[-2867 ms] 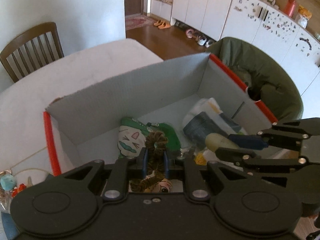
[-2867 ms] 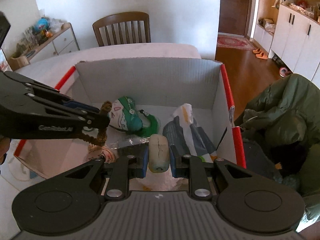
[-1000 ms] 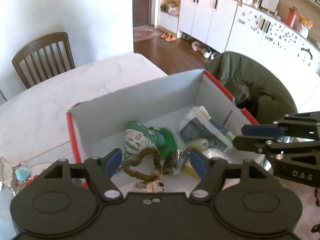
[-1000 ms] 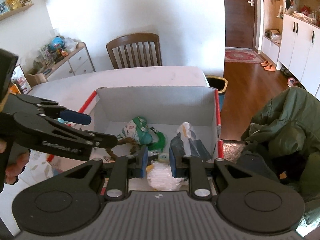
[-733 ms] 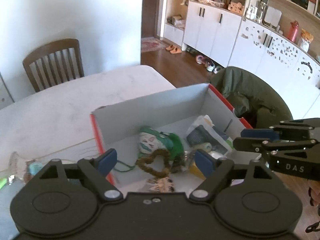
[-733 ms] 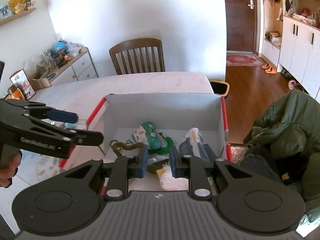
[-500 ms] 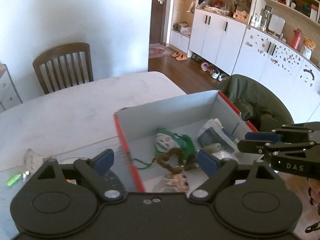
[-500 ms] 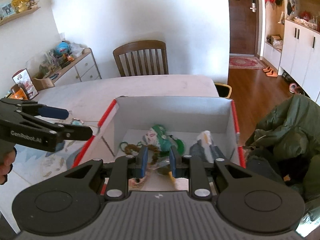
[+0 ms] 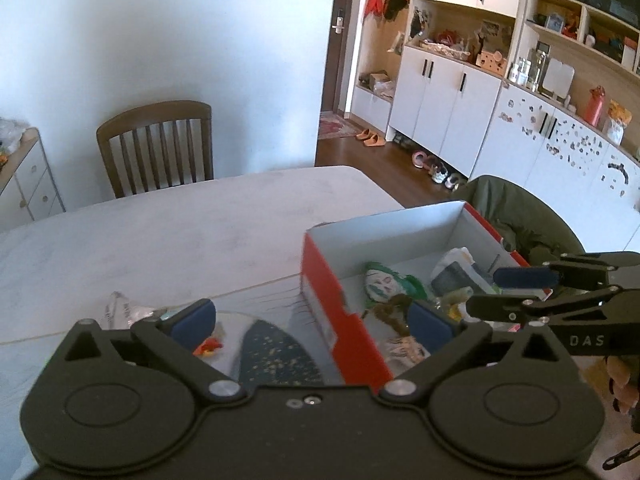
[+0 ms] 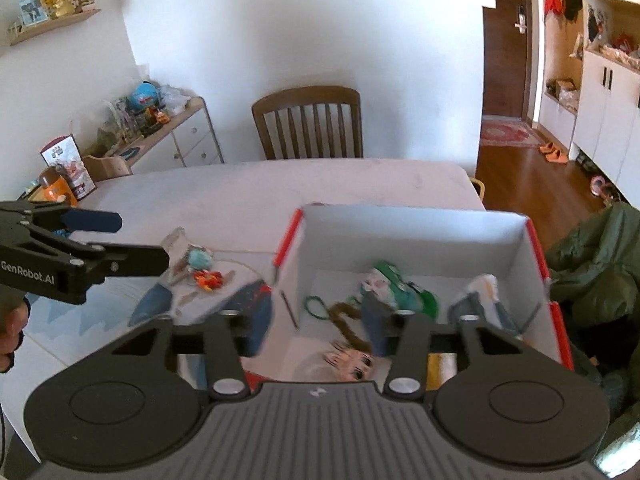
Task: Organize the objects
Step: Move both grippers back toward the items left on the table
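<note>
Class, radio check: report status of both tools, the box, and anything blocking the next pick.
Left tool open, empty. Right tool open, empty, blurred. Box holds several items; small toys wait on table beside it. Nothing blocking them.

You face a white wall (image 10: pixel 300 20) with a wooden chair (image 10: pixel 308 122) pushed up to the pale table (image 9: pixel 180 220). To your right, wood floor (image 10: pixel 516 172) runs to a dark door (image 10: pixel 506 40) and white cabinets (image 9: pixel 448 100); a low dresser (image 10: pixel 180 136) stands left.

A wooden chair (image 10: pixel 308 122) stands behind the table (image 10: pixel 280 184), near white cabinets (image 9: pixel 448 116).
</note>
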The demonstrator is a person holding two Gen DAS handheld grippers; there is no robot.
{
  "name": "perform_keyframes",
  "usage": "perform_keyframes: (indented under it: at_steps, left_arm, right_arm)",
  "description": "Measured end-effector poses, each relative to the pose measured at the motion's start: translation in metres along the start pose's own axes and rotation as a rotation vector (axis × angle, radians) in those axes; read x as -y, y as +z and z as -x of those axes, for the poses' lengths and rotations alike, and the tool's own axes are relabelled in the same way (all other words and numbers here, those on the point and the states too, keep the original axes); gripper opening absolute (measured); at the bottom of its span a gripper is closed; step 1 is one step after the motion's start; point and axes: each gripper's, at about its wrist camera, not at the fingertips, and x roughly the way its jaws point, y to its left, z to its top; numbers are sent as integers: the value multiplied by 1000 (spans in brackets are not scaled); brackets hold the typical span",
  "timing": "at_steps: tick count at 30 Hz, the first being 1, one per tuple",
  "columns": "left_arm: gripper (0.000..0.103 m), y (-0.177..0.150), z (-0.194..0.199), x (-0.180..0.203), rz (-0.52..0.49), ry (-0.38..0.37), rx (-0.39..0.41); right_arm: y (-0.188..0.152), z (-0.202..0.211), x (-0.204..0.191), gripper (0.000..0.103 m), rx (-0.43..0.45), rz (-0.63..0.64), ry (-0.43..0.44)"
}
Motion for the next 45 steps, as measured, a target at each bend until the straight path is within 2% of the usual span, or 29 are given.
perform_keyframes:
  at_steps: [5,7,9,14,27,34,45]
  left_arm:
    - [102,-8,6,-31,29,0,-4]
    - [102,-11,8,-44,42,10,0]
    - [103,-15,9,-59,59,22,-2]
    - [103,-26,9,-95,87,61,-3]
    - [103,-54,-12,-184,90,163,-4]
    - [103,-67,-41,-227,105,195,-35]
    - [102,-80,-94,-267,41,166,-93]
  right_arm:
    - [5,-4,-28,69,20,23,6]
    - [7,-6,-38,71,27,27,17]
    - [9,-9,-48,80,37,24,32]
    - [14,-23,-72,84,48,35,40]
    - [13,-83,-135,85,-3,96,10]
    - [14,-125,-154,85,-84,131,-6]
    - [14,-193,-151,85,-196,107,-28]
